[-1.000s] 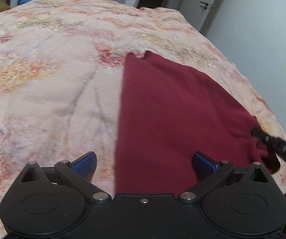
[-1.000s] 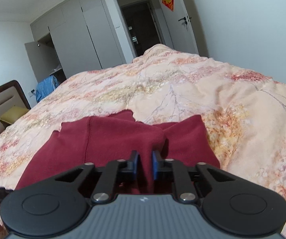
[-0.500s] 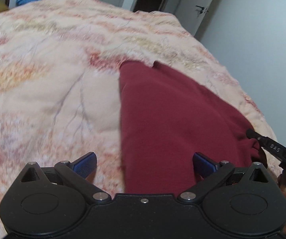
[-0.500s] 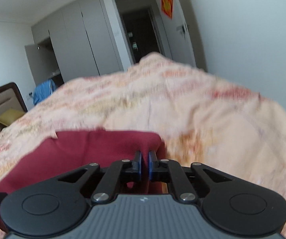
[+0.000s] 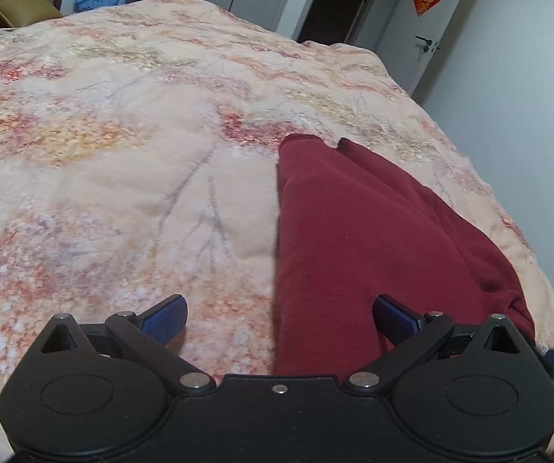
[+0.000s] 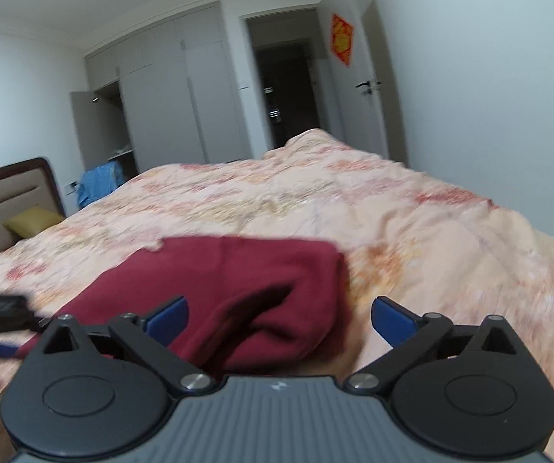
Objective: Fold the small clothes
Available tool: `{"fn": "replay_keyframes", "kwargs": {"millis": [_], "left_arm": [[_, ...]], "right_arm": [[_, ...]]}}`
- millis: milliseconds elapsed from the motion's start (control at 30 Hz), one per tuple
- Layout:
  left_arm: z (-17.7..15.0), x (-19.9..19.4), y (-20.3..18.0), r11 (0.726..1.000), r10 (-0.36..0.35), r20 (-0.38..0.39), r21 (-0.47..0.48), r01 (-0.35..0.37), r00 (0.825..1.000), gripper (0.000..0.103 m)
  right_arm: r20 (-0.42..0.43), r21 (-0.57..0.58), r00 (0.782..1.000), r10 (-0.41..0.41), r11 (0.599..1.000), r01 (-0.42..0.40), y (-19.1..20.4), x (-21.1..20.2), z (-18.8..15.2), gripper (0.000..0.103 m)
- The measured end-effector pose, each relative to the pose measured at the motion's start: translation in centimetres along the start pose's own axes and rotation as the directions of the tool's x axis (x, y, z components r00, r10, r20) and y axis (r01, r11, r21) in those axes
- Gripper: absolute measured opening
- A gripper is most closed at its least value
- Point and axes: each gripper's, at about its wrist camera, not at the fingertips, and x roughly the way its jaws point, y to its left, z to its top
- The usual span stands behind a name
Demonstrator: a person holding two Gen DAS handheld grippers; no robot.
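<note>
- Left gripper [image 5: 280, 318]: your jaws stand spread wide and hold nothing; they straddle the near left edge of the maroon garment [image 5: 354, 254], one blue pad over the bare quilt [image 5: 122, 177], the other over the cloth.
- Right gripper [image 6: 278, 318]: jaws likewise spread and empty, hanging just above a puffed fold of the same garment [image 6: 261, 289]; whether either pad touches the cloth cannot be told, as this view is blurred.
- Position of the garment: it lies on the bed towards the right edge and near the foot-side corner facing you, a long narrow shape with two short points at its far end.
- Risk 1, slack fold: the flap under your right gripper bulges, with a dark hollow beneath it. It looks unpressed and may spring back or slump off line with nothing pinching it.
- Risk 2, grabbing the quilt: the quilt is soft and rumpled. If you close the left jaws where they now stand, you will probably nip quilt together with garment edge and drag both.
- Risk 3, single layer: the cloth appears doubled. A shallow bite at the edge is likely to lift only the top layer and peel the fold open.
- Risk 4, bed edge: the garment's right side lies close to where the quilt falls away; a pull towards that side could slide it over.
- Risk 5, crowding: both grippers work the same near end, so closing inward together may bring them into contact.
</note>
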Motion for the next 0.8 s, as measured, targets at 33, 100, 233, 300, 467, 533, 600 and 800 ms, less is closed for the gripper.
{"fn": "replay_keyframes", "kwargs": {"millis": [33,100,233,300,467,533,600,800], "left_arm": [[-0.1,-0.1,0.1,1.0,0.003,0.0,0.0,-0.003,1.0,0.102],[-0.3,-0.2,0.3,1.0,0.007,-0.002,-0.004,-0.007,1.0,0.102],[-0.5,-0.7,0.4,1.0,0.01,0.0,-0.009,-0.01,1.0,0.102],[-0.6,-1.0,0.4,1.0,0.013,0.004,-0.004,-0.013,1.0,0.102],[-0.6,-1.2,0.2,1.0,0.012,0.012,0.012,-0.012,1.0,0.102],[-0.8,-0.5,0.2,1.0,0.022,-0.016,0.017,-0.022,1.0,0.102],[-1.2,0.0,0.4,0.999,0.031,-0.043,0.013,-0.031,0.999,0.102],[-1.6,0.1,0.4,0.999,0.036,-0.037,0.023,-0.036,0.999,0.102]], "right_arm": [[-0.01,-0.018,1.0,0.004,1.0,-0.004,0.7,-0.1,-0.5,0.103],[-0.025,-0.058,1.0,0.015,0.998,-0.016,2.0,0.0,-1.4,0.1],[-0.082,-0.044,0.996,0.044,0.998,-0.047,3.3,0.4,-2.3,0.053],[-0.072,-0.061,0.996,0.056,0.996,-0.06,3.8,0.1,-2.3,0.033],[-0.027,-0.082,0.999,0.017,0.996,-0.019,3.7,-1.1,-1.8,0.011],[-0.059,-0.069,0.998,0.001,0.998,-0.006,3.2,-0.6,-1.9,0.011],[-0.099,-0.06,0.995,-0.01,0.998,0.004,2.8,0.1,-2.6,0.011],[-0.11,-0.051,0.994,-0.013,0.999,0.007,2.5,0.1,-3.3,0.015]]}}
